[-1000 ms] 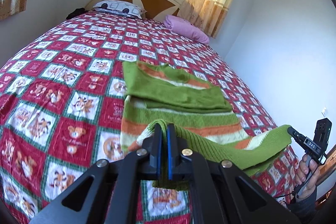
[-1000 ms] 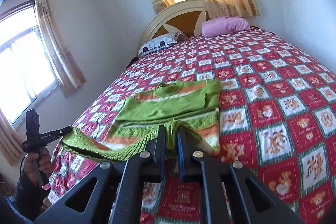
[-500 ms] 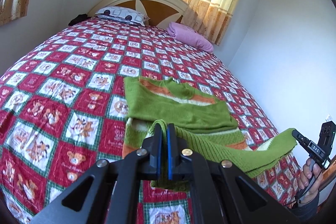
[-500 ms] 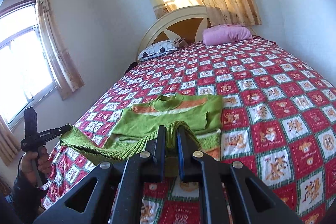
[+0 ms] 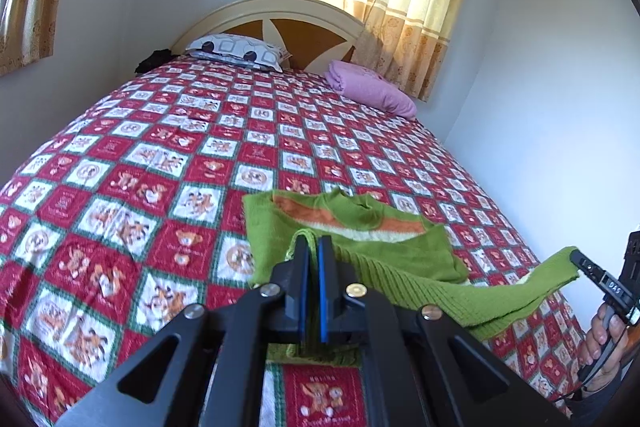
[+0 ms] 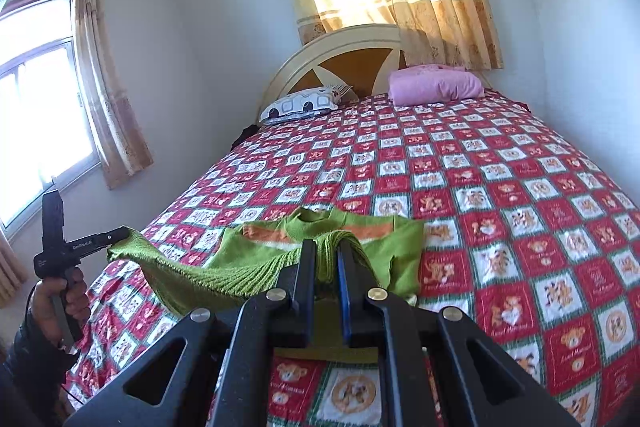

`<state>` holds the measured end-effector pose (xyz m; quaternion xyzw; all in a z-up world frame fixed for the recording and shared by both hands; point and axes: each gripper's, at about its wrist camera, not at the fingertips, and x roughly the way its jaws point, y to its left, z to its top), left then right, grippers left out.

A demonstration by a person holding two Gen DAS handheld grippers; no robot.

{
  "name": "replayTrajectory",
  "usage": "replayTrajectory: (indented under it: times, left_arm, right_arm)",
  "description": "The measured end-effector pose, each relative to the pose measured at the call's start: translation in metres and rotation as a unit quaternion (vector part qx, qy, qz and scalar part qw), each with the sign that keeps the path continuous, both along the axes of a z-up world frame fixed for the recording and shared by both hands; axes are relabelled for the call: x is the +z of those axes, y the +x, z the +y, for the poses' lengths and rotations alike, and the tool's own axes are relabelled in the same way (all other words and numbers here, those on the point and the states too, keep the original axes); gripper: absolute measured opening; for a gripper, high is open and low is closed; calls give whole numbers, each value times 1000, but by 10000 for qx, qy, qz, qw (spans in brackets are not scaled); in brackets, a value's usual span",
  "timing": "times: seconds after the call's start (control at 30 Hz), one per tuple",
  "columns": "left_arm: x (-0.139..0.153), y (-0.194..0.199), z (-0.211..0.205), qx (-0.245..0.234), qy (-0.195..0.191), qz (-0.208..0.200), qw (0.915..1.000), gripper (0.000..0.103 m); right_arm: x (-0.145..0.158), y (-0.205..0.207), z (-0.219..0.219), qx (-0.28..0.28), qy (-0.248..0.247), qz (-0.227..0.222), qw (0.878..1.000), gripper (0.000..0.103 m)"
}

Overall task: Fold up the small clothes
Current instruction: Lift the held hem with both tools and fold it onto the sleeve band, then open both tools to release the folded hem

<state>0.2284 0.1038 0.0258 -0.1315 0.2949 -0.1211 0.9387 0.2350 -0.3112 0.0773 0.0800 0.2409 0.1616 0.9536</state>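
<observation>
A small green knitted sweater (image 5: 352,227) with orange and white bands across the chest is seen on the near part of a bed covered by a red, white and green teddy-bear quilt (image 5: 160,163). The collar end is laid flat and is pointed toward the far headboard (image 5: 280,23), while the ribbed hem end is lifted off the quilt toward the near edge. At the left, a corner of the ribbed hem is pinched between the closed fingers of the left gripper (image 5: 313,255), with a loop of green knit raised just past the fingertips. From there the hem is stretched as a taut, slightly sagging band across to the right, where its other corner is clamped in the closed fingers of the right gripper (image 6: 326,259); green cloth is bunched between and over those fingers. The long axis of the held hem is thus run left to right, across the bed, while the body of the sweater is run near to far. In each wrist view the opposite gripper is seen at the frame edge, held by a hand (image 6: 60,291). A patterned pillow (image 6: 308,103) and a pink pillow (image 6: 436,85) are lain at the far end.
</observation>
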Motion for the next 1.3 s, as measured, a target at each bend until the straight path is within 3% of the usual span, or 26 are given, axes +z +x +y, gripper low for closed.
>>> replayTrajectory:
  times: [0.27, 0.67, 1.2, 1.23, 1.27, 1.3]
  left_arm:
    - [-2, 37, -3, 91, 56, 81, 9999, 4]
    - [-19, 99, -11, 205, 171, 361, 9990, 4]
    - [-101, 190, -23, 309, 510, 1241, 9905, 5]
    - [-107, 194, -25, 385, 610, 1261, 9894, 10]
    - [-111, 197, -26, 527, 733, 1256, 9880, 12]
    - [-113, 198, -25, 612, 758, 1256, 9873, 13]
  right_arm:
    - [5, 41, 5, -101, -159, 52, 9998, 9]
    - [-14, 117, 8, -294, -318, 416, 9982, 9]
    - [-104, 242, 26, -539, -702, 1413, 9860, 10]
    - [-111, 251, 26, -573, -758, 1477, 9845, 12]
    - [-115, 256, 26, -575, -789, 1513, 9837, 20]
    - [-117, 259, 25, -597, -814, 1499, 9835, 42]
